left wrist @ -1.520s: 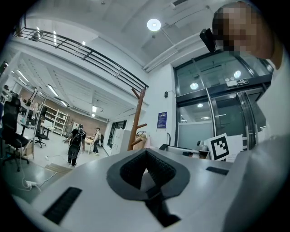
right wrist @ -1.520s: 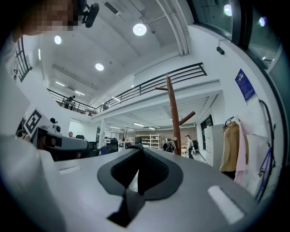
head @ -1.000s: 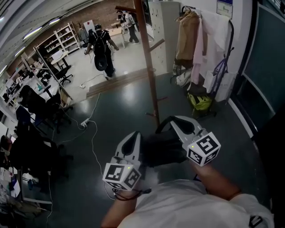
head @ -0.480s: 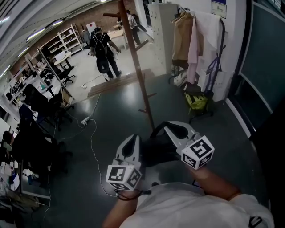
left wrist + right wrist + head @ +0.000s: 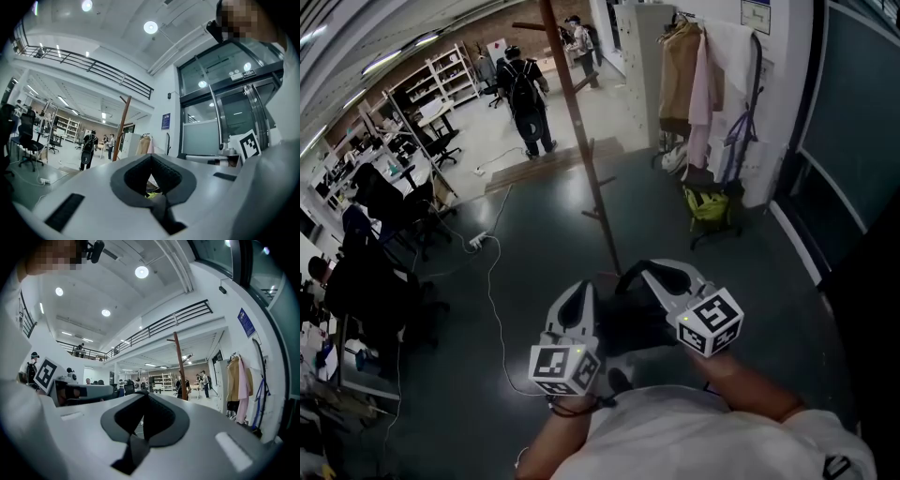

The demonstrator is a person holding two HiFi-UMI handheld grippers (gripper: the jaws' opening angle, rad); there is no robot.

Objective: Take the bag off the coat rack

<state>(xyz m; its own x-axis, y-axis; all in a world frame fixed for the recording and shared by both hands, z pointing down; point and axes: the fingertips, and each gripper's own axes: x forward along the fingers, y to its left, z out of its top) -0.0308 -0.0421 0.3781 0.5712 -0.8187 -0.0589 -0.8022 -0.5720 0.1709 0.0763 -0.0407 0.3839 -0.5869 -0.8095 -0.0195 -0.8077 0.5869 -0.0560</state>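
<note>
The right gripper [image 5: 649,270] is sitting at lower centre of the head view with its jaws closed together. The strap loop of the black bag [image 5: 628,323] is arching up to their tips. The bag's body is hanging just left of that gripper, off the pegs of the coat rack [image 5: 581,150]. In the right gripper view the right gripper [image 5: 145,394] is showing its jaw tips meeting, though the strap itself is not showing clearly there. The left gripper [image 5: 581,289] is lying just left of the bag. Its own view is showing the left gripper [image 5: 151,157] with jaws closed on nothing. The rack's pole is rising from just behind the strap to the top edge of the frame, with short pegs jutting to either side. Open dark floor [image 5: 534,244] is spreading left of the pole, crossed by a white cable [image 5: 492,300]. Office chairs [image 5: 384,206] are crowding the left edge. A clothes rail [image 5: 694,66] with coats is filling the upper right, with a yellow-green bag [image 5: 708,206] on the floor beneath. A dark wall panel [image 5: 853,141] is bounding the right edge. A person [image 5: 528,98] with a backpack is standing at the top, well apart.
</note>
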